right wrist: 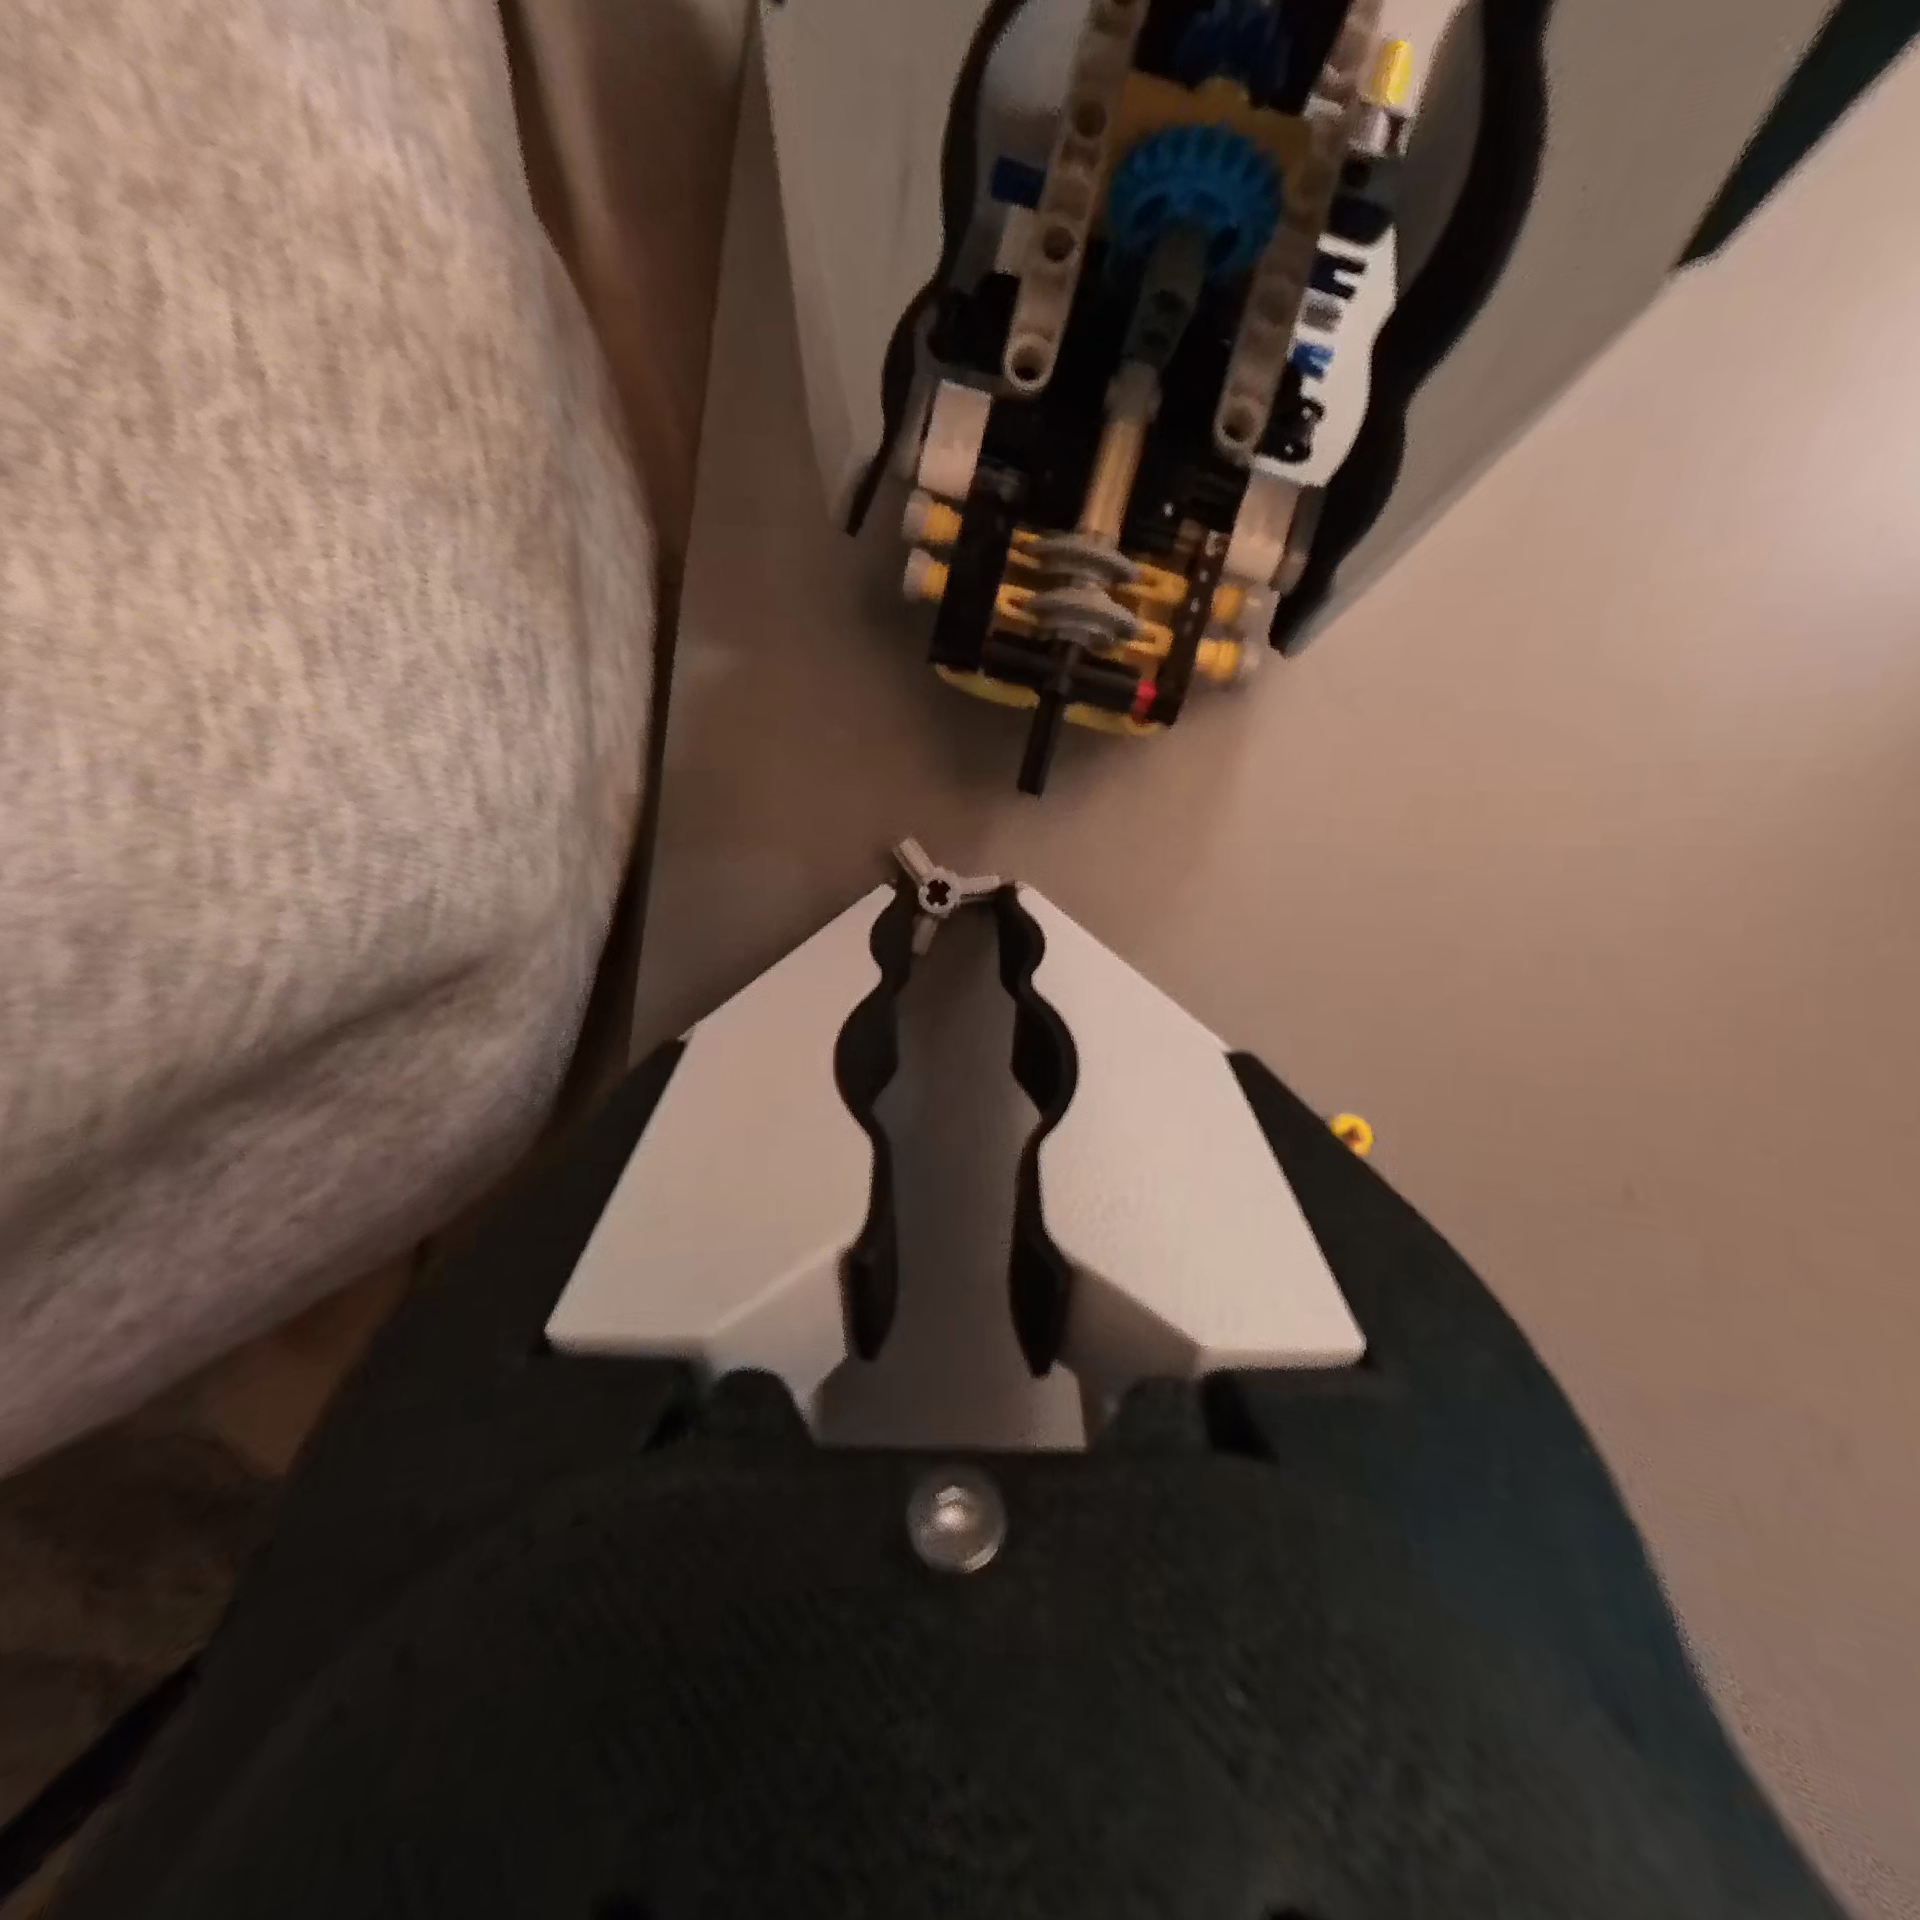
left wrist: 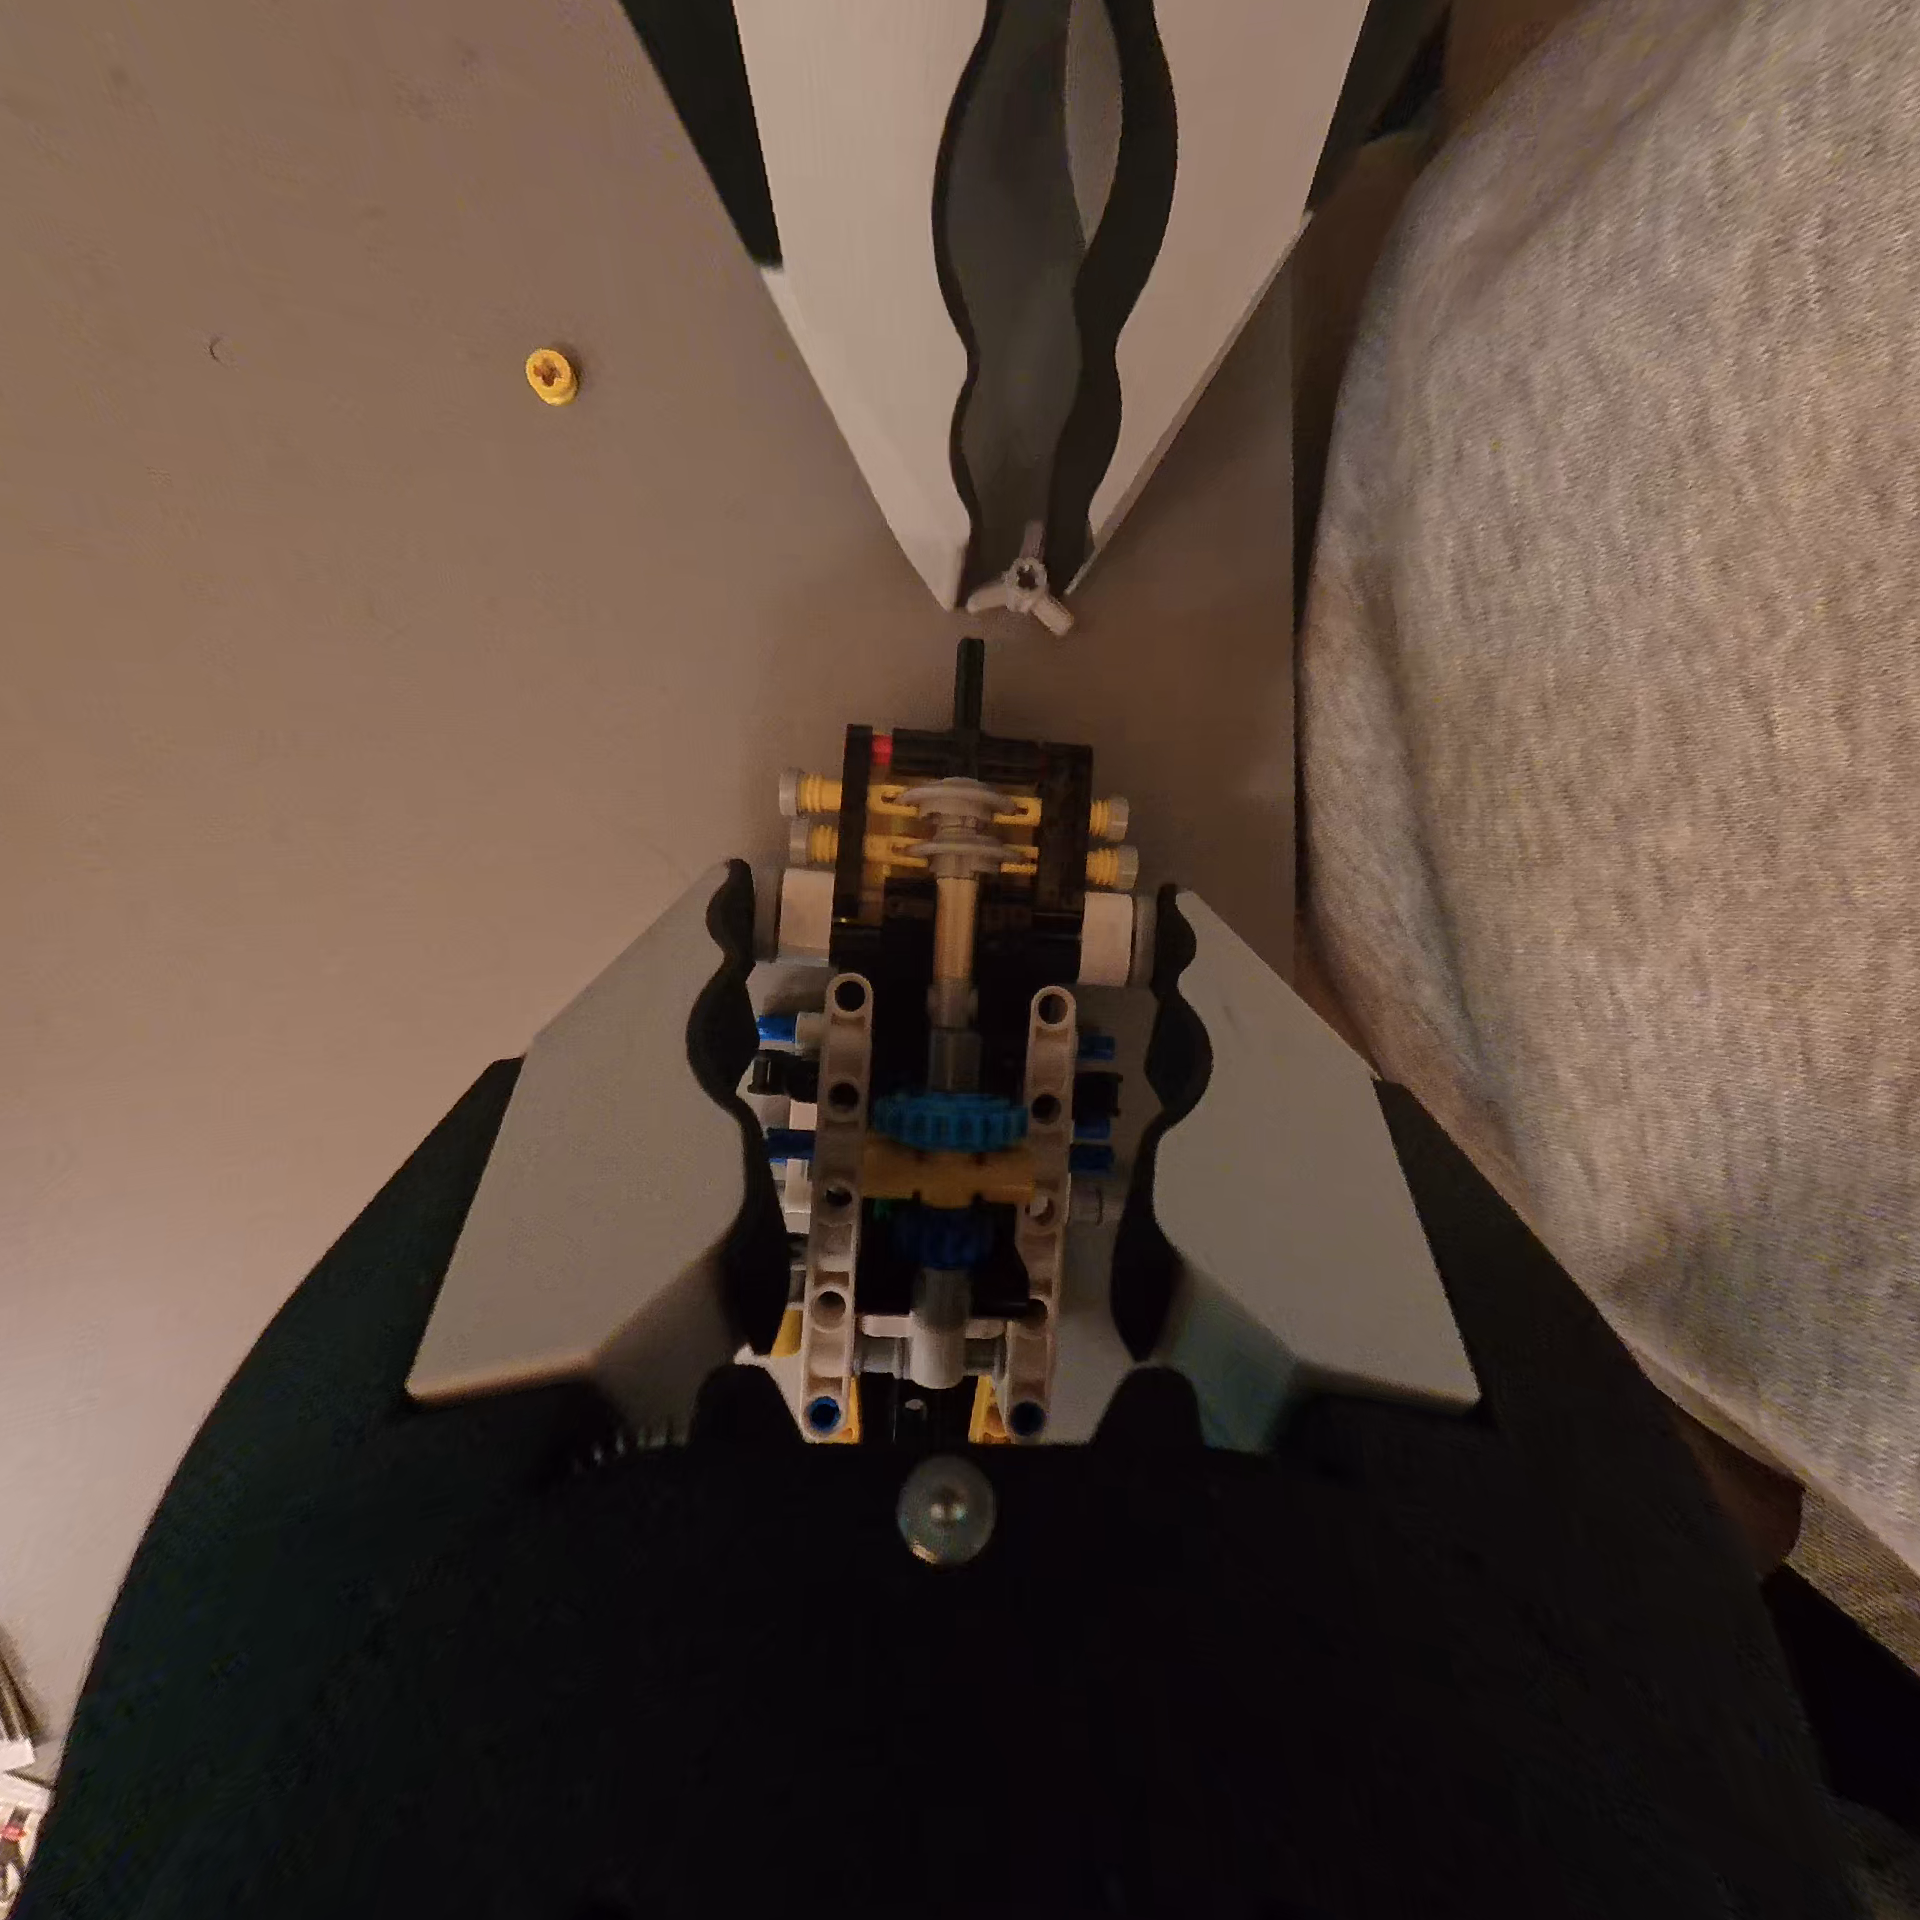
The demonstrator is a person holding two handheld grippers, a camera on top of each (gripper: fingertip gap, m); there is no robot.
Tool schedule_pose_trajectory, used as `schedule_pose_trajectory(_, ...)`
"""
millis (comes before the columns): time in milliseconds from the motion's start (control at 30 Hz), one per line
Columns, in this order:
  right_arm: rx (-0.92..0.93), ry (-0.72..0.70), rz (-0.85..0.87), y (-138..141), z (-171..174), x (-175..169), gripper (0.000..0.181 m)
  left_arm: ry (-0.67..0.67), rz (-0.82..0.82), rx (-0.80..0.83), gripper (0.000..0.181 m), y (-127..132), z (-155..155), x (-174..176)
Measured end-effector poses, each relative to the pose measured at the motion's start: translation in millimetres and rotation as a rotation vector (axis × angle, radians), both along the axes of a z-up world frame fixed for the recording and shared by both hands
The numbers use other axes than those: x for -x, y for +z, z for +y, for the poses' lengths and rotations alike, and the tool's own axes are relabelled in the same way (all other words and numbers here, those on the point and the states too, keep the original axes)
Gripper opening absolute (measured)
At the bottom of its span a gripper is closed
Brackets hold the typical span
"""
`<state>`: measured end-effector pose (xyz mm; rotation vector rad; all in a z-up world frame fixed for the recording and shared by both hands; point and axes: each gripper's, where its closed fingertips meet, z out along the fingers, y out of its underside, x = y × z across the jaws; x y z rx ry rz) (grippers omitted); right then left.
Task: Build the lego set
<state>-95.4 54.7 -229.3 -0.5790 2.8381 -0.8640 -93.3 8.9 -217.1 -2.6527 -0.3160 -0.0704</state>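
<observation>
Plain beige tabletop [left wrist: 364, 727], dim warm light, grey knitted fabric [left wrist: 1610, 675] alongside

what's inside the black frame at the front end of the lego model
Inside the black frame of the lego model held by the left tool, two light grey discs sit on a central axle, flanked by yellow pieces. Whatever lies beneath them is covered.

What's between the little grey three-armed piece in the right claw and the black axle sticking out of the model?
Nothing: only bare beige tabletop shows behind the gap between the grey three-armed piece and the black axle, in both wrist views.
</observation>
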Motion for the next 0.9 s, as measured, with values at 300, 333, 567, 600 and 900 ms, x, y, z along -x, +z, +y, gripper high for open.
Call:
schedule_pose_trajectory(300,-0.009,-0.027,0.055,0.9,7.6,0.1,0.023,0.000,-0.002,-0.001,0.075,0.9,1.8,-1.1)
schedule_pose_trajectory(333,-0.010,-0.017,0.057,1.0,6.6,-0.8,0.022,0.001,-0.002,-0.001,0.075,1.1,2.1,-1.2)
schedule_pose_trajectory(567,-0.093,0.027,0.034,0.5,9.9,-4.2,0.016,0.006,0.004,0.002,0.075,0.9,3.1,-2.9)
schedule_pose_trajectory(600,-0.096,0.028,0.037,0.6,10.1,-3.9,0.016,0.006,0.004,0.001,0.074,0.8,3.0,-3.0)
schedule_pose_trajectory(900,-0.094,-0.004,0.035,1.9,11.2,-2.5,0.017,0.005,-0.003,-0.006,0.075,-0.8,1.8,-2.2)
